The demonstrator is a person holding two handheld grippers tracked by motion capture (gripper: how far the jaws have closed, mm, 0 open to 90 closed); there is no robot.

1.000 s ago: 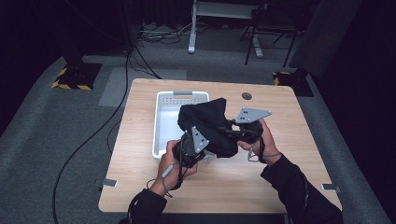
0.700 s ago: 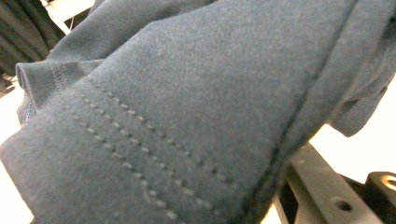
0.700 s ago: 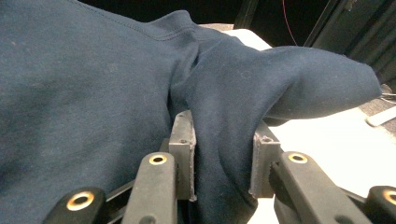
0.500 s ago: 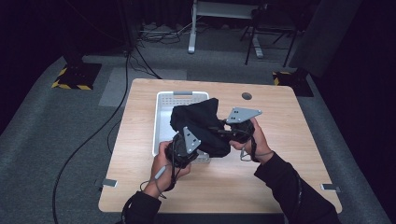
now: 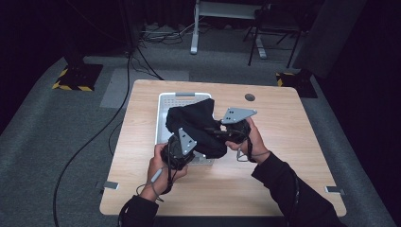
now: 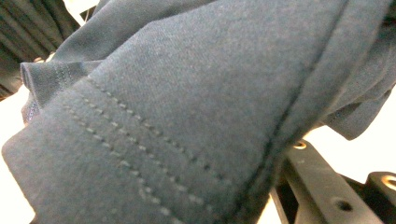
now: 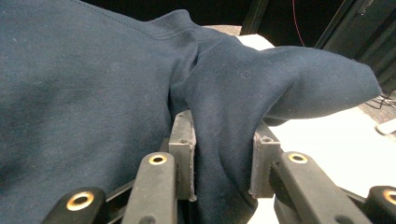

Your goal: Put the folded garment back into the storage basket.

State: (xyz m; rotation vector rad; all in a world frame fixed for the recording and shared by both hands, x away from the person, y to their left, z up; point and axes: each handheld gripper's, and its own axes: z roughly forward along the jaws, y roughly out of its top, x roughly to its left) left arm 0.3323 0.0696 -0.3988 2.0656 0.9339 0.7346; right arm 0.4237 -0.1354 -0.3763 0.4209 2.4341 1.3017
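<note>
Dark navy cloth (image 5: 196,127), a bunched garment, hangs in the middle of the high view, lifted over the near end of a white slatted basket (image 5: 163,111) that sits on the pale wooden table (image 5: 283,175). Its top corner peaks toward the upper middle of the frame, and its lower folds droop between the two hands.

At the lower left of the bundle, the left gripper (image 5: 177,146) is buried in the fabric, its grey plate tilted up. In the left gripper view a stitched hem of the cloth (image 6: 177,116) covers almost everything, with a bit of black jaw at the lower right; the jaws are clenched, and the cloth seems pinched in them, though the pinch itself is hidden.

At the right side of the bundle, the right gripper (image 5: 231,130) comes in level, its plate facing up. In the right gripper view its fingers (image 7: 183,154) clamp a thick fold of the cloth (image 7: 219,116) between the two metal pads, with the rest billowing toward the upper left and right of that frame.

A small dark round hole (image 5: 249,97) sits in the table beyond the right hand.
</note>
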